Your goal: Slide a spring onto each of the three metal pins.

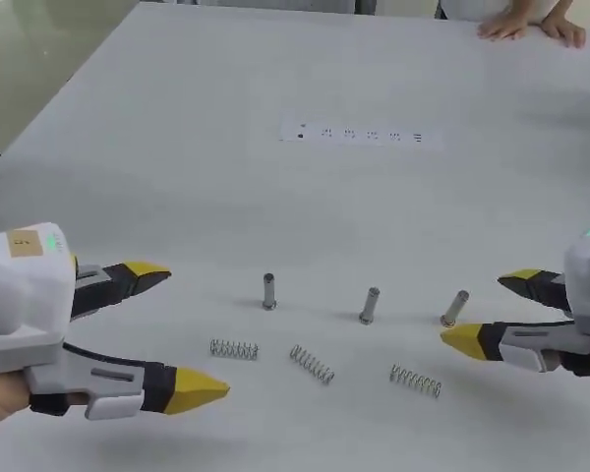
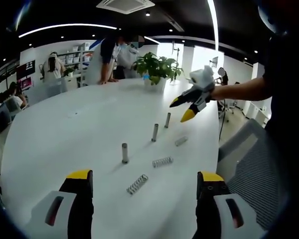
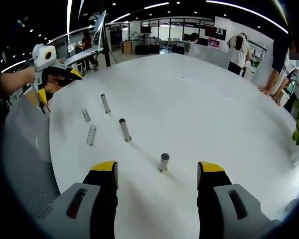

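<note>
**Q:** Tools first, nearest to the person?

**A:** On the near left, the left gripper [image 1: 197, 330] is over the white table [image 1: 275, 197]. Its yellow-tipped jaws are spread wide with nothing between them. On the near right, the right gripper [image 1: 472, 309] has its jaws parted the same way and holds nothing. Each is apart from the parts.

**Q:** Springs?

**A:** There are three, all lying flat on the table in a loose row between the two tools. From left to right they are the left spring [image 1: 234, 349], the middle spring [image 1: 313, 364] and the right spring [image 1: 415, 382]. The right one lies closest to the person. Each lies apart from the pins.

**Q:** Pins?

**A:** They stand just beyond the springs, in a row of three, all bare. The left pin [image 1: 268, 291] stands upright. The middle pin [image 1: 370, 305] and the right pin [image 1: 454, 308] seem to lean a little in the head view, but they stand straight in the right gripper view. The right pin is near the right gripper's jaw tips. In the right gripper view it sits ahead, between the spread jaws.

**Q:** Farther out?

**A:** Mid-table there is a white strip [image 1: 359, 134] with small dark marks. At the far right edge, a person's hands [image 1: 531, 25] rest on the table.
</note>
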Demonstrator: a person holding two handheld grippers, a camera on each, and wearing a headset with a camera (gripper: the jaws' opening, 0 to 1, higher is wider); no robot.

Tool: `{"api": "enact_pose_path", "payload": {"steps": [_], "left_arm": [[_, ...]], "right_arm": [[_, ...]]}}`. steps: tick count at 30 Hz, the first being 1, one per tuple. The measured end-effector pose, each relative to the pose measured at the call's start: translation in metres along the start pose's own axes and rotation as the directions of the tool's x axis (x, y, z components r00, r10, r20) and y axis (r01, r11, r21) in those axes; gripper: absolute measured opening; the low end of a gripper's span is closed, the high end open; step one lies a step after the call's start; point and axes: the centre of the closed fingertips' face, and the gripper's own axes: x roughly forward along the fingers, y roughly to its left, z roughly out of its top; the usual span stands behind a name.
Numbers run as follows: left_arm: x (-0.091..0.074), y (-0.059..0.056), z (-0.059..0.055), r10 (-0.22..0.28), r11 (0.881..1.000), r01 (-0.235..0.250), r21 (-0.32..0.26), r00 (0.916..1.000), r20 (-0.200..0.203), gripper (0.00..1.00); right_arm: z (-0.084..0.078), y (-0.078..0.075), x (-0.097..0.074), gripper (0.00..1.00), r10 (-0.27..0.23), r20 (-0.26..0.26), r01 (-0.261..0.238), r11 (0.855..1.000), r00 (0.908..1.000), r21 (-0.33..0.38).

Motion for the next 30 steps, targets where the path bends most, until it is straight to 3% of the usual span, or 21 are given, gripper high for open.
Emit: {"api": "enact_pose_path", "payload": {"steps": [7, 22, 30], "left_arm": [[-0.001, 0.000, 0.002, 0.000, 1.000, 0.000, 0.004, 1.0000, 0.001, 0.82], [0.001, -0.001, 0.001, -0.003, 1.000, 0.003, 0.010, 0.9999, -0.014, 0.81], [0.000, 0.000, 0.004, -0.004, 1.000, 0.004, 0.010, 1.0000, -0.005, 0.81]], "right_arm": [[-0.005, -0.001, -0.007, 0.66, 0.001, -0.002, -0.001, 1.000, 1.0000, 0.002], [-0.025, 0.009, -0.023, 0.60, 0.015, -0.046, -0.016, 1.000, 0.9988, -0.022], [-0.023, 0.016, -0.028, 0.57, 0.037, -0.056, -0.039, 0.998, 0.9978, -0.050]]}}
